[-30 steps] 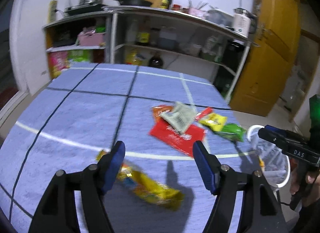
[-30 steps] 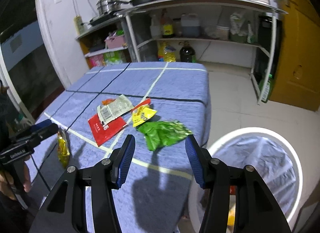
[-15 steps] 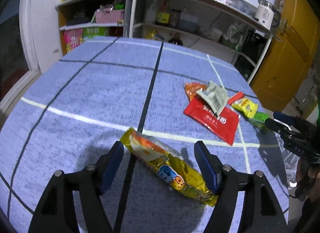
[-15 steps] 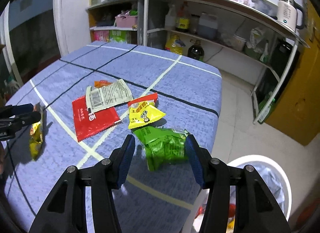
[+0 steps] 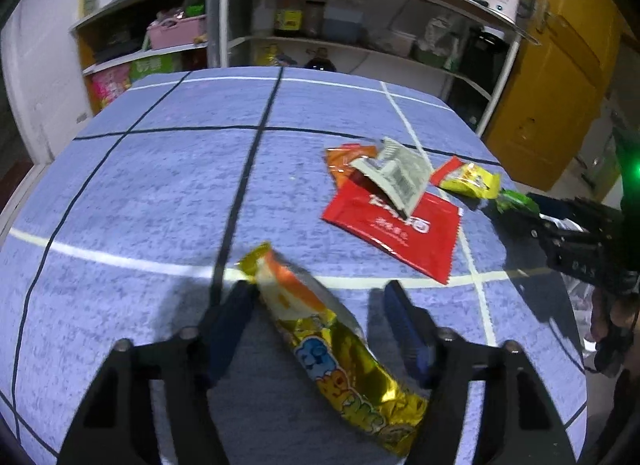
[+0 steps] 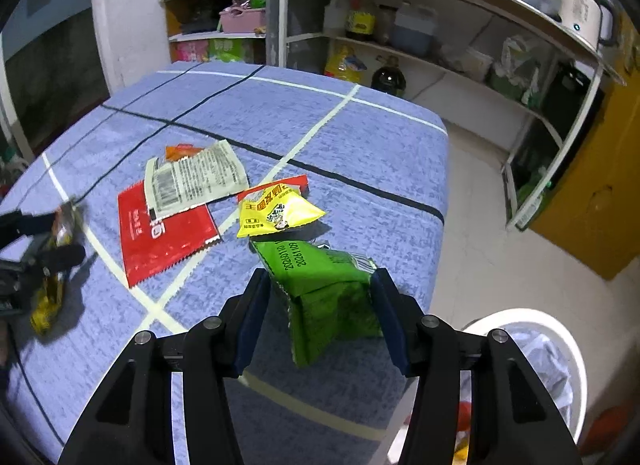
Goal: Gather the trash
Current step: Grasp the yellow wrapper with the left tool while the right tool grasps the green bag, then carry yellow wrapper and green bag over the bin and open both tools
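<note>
Blue checked cloth covers the table (image 6: 360, 133), and the litter lies in a loose cluster on it: a red packet (image 6: 160, 233) with a white printed sachet (image 6: 192, 181) lying across its upper part, an orange scrap (image 6: 182, 151) peeking out behind, and a yellow snack pouch (image 6: 276, 211) just beside them. Nearest the table's right edge sits the green wrapper (image 6: 324, 289), framed by the right gripper (image 6: 318, 309), whose fingers stand apart on either side without pinching it. Well to the left, the left gripper (image 5: 318, 325) is likewise spread wide around the gold candy wrapper (image 5: 340, 353), which lies diagonally across the gap — its upper end just beside the left finger. Half a second ago both wrappers lay farther ahead of the fingers; now each sits deeper between them, and the rest of the litter has not shifted. Beyond the right edge, on the floor below, the white bin (image 6: 560, 329) stands with its liner open, close under the green wrapper's corner. Open cloth stretches toward the far shelves (image 5: 360, 45) — nothing lies between either gripper and its wrapper.
</note>
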The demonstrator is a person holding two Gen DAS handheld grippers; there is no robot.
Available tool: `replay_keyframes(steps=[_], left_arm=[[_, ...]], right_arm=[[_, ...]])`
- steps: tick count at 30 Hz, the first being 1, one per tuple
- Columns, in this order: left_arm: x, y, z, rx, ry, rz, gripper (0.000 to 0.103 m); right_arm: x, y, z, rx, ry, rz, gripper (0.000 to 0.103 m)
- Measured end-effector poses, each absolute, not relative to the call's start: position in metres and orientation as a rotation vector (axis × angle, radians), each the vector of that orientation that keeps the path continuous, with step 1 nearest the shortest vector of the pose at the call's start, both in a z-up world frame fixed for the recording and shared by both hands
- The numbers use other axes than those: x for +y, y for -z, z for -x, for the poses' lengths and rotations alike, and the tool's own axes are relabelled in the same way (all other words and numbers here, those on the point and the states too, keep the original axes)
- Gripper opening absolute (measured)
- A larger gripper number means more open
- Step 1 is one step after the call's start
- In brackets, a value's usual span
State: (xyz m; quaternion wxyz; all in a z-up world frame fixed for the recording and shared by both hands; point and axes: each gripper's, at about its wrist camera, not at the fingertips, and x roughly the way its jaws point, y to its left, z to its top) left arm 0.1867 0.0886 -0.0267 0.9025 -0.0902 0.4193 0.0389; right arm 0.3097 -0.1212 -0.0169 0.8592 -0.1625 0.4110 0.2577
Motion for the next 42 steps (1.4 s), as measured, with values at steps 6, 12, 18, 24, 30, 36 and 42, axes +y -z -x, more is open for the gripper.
replay_keyframes(steps=[6, 12, 18, 24, 30, 36, 42], left_arm=[[0.090, 0.025, -0.186, 0.862, -0.044, 0.206, 0.021], [0.084, 0.017, -0.178, 0.810, -0.003, 0.200, 0.008], [0.069, 0.008, -0.175, 0.779, 0.052, 0.188, 0.007], [0.046, -0.013, -0.175, 0.725, 0.130, 0.200, 0.007], [0.001, -0.026, -0.188, 0.714, 0.226, 0.163, 0.007], [-0.048, -0.035, -0.205, 0.710, 0.323, 0.124, 0.007], [-0.101, -0.036, -0.230, 0.728, 0.418, 0.088, 0.007]], right_arm=[[-0.121, 0.013, -0.306, 0.862, -0.541, 0.323, 0.035], [-0.125, 0.004, -0.294, 0.843, -0.570, 0.291, 0.034], [-0.141, -0.016, -0.273, 0.793, -0.587, 0.235, 0.034], [-0.165, -0.027, -0.260, 0.767, -0.551, 0.206, 0.034], [-0.205, -0.029, -0.256, 0.775, -0.481, 0.170, 0.034], [-0.251, -0.027, -0.249, 0.790, -0.408, 0.126, 0.034], [-0.292, -0.018, -0.246, 0.824, -0.350, 0.088, 0.034]])
